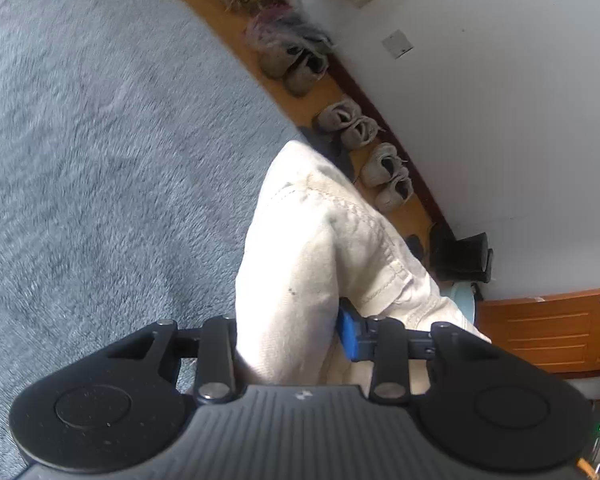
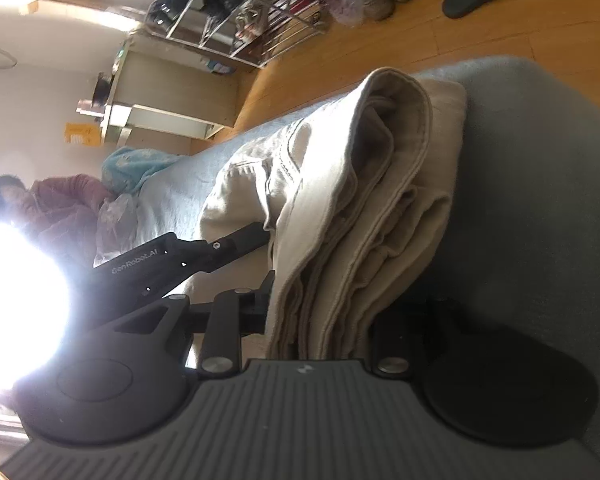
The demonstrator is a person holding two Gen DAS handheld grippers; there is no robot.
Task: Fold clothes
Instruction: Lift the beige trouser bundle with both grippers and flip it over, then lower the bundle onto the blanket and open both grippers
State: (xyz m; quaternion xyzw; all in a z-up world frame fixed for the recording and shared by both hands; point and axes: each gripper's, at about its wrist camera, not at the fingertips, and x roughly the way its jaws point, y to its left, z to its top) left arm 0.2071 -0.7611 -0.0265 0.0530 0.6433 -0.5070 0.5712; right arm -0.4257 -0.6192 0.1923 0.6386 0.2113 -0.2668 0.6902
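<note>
Both tongs are closed on the cream trousers: the left tongs (image 1: 288, 332) pinch a raised fold at lower centre, the right tongs (image 2: 320, 312) clamp the stacked layers (image 2: 352, 208) over the grey blanket (image 2: 532, 200). Judged mid-fold; next, lay the bundle flat. Fingertips are buried in cloth

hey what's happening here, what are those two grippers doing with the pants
A person is folding cream trousers on a grey blanket, a gripper in each hand. The left gripper is clamped on a bunch of the cloth. The right gripper is closed around the stacked folded layers at one edge. The trousers look already folded over several times. Shoes line the wall.
</note>
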